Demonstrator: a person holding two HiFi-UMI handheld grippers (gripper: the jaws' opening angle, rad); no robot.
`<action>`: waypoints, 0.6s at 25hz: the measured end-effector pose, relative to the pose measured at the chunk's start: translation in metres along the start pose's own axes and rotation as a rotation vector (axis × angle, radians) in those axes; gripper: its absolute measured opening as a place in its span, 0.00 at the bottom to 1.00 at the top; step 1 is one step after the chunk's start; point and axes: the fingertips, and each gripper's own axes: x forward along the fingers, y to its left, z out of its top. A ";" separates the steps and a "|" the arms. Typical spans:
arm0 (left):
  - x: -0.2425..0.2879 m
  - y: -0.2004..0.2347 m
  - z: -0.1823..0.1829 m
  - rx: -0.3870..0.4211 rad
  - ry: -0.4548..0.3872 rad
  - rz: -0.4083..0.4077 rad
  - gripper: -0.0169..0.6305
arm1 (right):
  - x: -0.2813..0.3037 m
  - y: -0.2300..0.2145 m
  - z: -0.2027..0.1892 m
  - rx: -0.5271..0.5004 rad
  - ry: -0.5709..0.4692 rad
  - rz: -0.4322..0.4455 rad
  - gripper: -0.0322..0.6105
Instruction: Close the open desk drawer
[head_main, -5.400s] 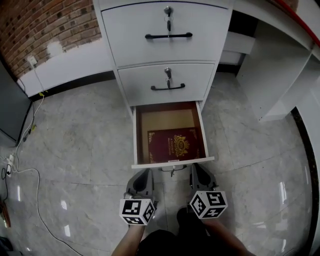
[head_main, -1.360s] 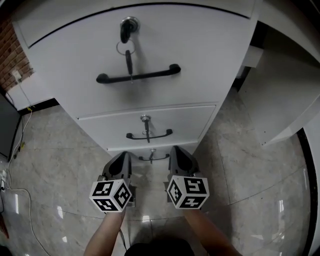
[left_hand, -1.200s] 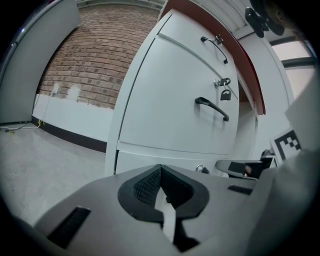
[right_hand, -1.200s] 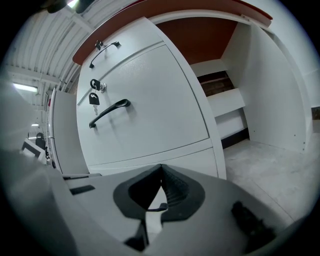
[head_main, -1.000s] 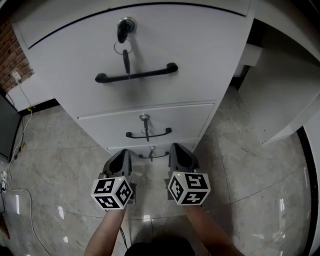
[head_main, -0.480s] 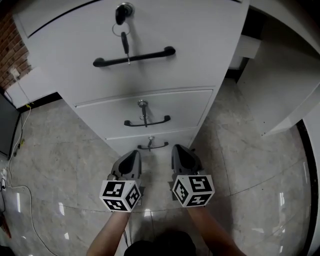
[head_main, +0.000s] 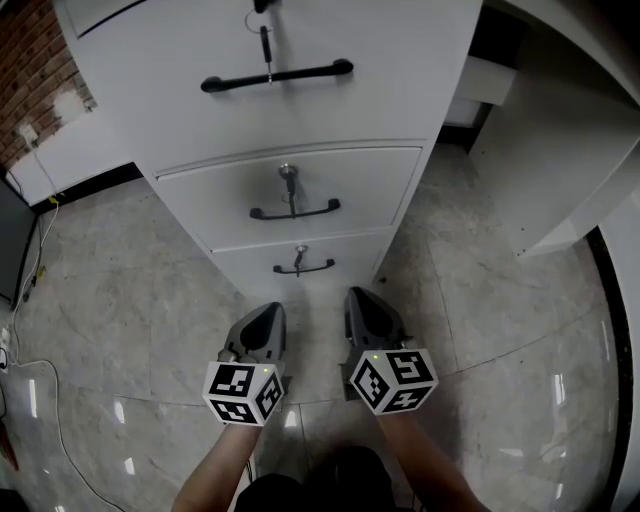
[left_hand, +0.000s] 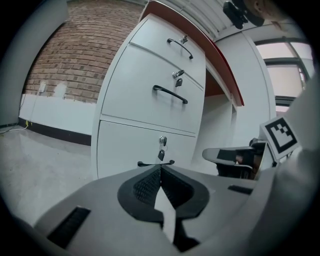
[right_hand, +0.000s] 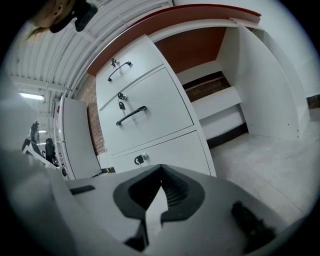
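Drawers fill the cabinet front at twelve o'clock: the bottom drawer sits shut, flush under the middle drawer and top drawer. Its black handle and the key in its lock face us. Brick wall shows at ten o'clock, and a white desk panel stands at two. Glossy tiled floor spreads to either side. Only a strip of bare floor separates our grippers from the drawer front, and neither one touches it. We hold the left gripper at seven o'clock of the handle and the right gripper at five o'clock of it. They are side by side, low over the floor, both pointing toward the cabinet. Each gripper's jaws are clenched tip to tip and empty. The left cube and right cube sit nearest us. Our forearms come in behind them from six o'clock.
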 end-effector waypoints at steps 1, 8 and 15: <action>-0.004 -0.002 -0.002 0.010 0.003 -0.004 0.04 | -0.004 0.002 -0.002 -0.006 -0.001 0.000 0.07; -0.031 -0.019 -0.009 0.029 0.000 -0.025 0.04 | -0.043 0.014 -0.007 -0.058 -0.022 -0.011 0.07; -0.066 -0.042 0.001 0.078 -0.028 -0.065 0.04 | -0.081 0.036 0.002 -0.096 -0.068 0.014 0.07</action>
